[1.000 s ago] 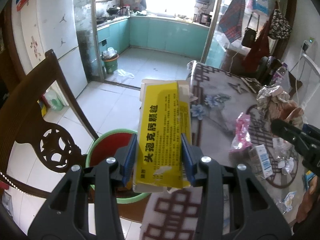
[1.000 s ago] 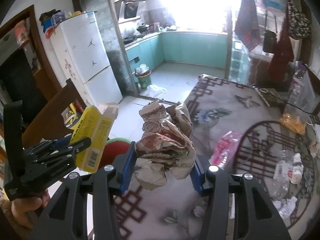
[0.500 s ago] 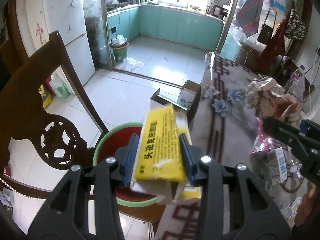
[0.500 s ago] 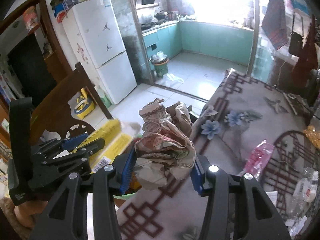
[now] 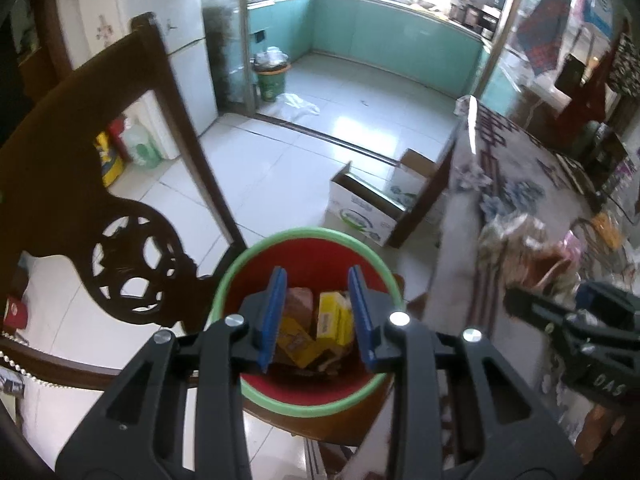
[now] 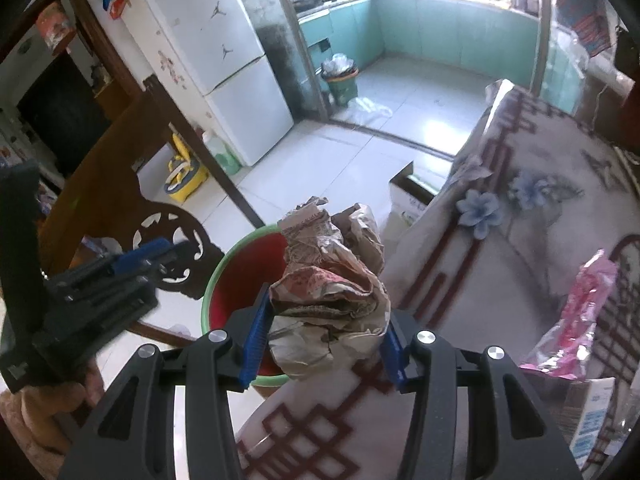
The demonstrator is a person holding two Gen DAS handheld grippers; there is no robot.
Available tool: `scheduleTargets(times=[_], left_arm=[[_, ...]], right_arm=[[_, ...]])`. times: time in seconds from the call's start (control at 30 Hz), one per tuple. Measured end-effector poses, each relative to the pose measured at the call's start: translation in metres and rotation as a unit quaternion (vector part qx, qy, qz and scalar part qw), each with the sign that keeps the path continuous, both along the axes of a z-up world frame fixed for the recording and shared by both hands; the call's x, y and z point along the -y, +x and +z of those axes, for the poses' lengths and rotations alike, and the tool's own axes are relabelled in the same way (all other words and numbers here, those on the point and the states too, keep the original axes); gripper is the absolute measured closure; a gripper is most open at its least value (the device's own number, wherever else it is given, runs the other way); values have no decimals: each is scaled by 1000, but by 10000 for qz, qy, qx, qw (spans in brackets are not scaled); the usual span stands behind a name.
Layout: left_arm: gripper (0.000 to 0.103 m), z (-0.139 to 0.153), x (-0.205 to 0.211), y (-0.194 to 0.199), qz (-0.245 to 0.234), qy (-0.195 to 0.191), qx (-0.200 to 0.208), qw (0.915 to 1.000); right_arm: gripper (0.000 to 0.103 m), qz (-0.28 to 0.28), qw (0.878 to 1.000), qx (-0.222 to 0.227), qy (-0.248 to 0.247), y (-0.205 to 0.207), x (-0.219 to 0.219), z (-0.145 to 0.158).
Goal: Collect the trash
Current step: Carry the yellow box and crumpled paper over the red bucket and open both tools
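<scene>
My left gripper [image 5: 318,312] is open and empty, right above a red bin with a green rim [image 5: 304,236] that stands on a chair seat. The yellow box [image 5: 334,318] lies inside the bin among other trash. My right gripper [image 6: 324,338] is shut on a crumpled paper wad [image 6: 332,280] and holds it over the table edge, just right of the bin [image 6: 240,268]. The left gripper [image 6: 116,276] shows at the left of the right wrist view. The right gripper [image 5: 576,328] shows at the right edge of the left wrist view.
A dark carved wooden chair back [image 5: 80,184] rises left of the bin. A patterned tablecloth [image 6: 520,208] covers the table, with a pink wrapper [image 6: 580,304] and a small carton [image 6: 592,420] on it. An open cardboard box [image 5: 376,208] sits on the tiled floor.
My left gripper moved over the bin and opened; the yellow box dropped into the bin. My right gripper carried the paper wad closer to the bin.
</scene>
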State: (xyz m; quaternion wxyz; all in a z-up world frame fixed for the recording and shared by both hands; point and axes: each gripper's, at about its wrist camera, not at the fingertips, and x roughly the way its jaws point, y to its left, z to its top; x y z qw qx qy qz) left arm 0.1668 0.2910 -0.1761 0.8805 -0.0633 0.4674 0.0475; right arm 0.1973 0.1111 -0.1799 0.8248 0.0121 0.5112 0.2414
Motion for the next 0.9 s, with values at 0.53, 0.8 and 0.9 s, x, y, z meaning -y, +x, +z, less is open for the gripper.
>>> scheduleTargets(times=[0.53, 0.8, 0.9], left_arm=[[61, 12, -25, -13, 425, 32, 110, 9990], [54, 33, 1, -21, 129, 71, 358, 9993], [53, 39, 10, -26, 34, 68, 432, 9990]], right_arm=[[31, 510, 9982, -178, 251, 7, -36, -17], [31, 308, 9987, 340, 212, -25, 0, 25], [27, 139, 9980, 557, 267, -43, 20, 43]])
